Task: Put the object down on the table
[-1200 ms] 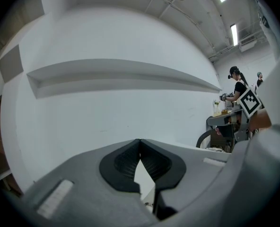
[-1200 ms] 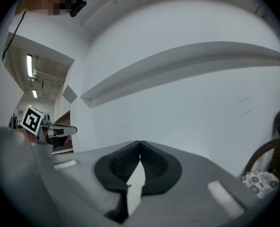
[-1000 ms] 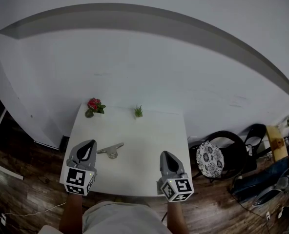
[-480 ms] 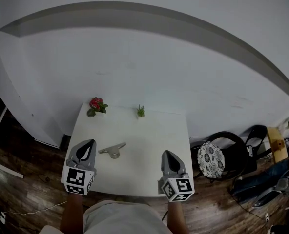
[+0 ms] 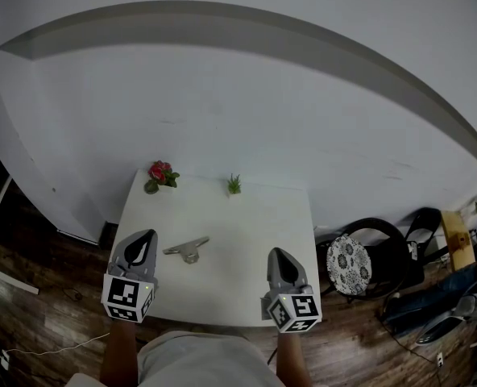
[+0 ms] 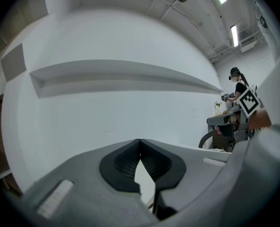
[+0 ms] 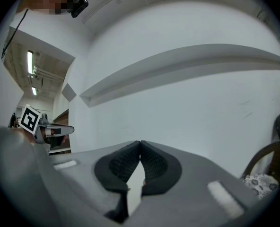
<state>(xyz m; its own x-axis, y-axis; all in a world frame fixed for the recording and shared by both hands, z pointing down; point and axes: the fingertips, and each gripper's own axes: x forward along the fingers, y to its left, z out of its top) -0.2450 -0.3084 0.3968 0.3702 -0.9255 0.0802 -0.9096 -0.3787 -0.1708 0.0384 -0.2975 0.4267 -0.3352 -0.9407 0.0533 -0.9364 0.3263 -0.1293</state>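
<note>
While both hand-held grippers (image 5: 147, 236) (image 5: 275, 253) are pressed together (holding nothing), one object (image 5: 186, 249) lies on the table (image 5: 242, 236).

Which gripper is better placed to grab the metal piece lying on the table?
Left. The metal piece lies on the table just beside the left gripper; the right gripper sits clearly farther away. Both are shut and empty, so either must open first.

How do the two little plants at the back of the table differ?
The red-flowered plant is bushier and larger; the green plant is a small tuft with no blooms. The red-flowered plant stands at the far left corner of the table, the green plant near the middle of the far edge. Both stand upright by the wall.
</note>
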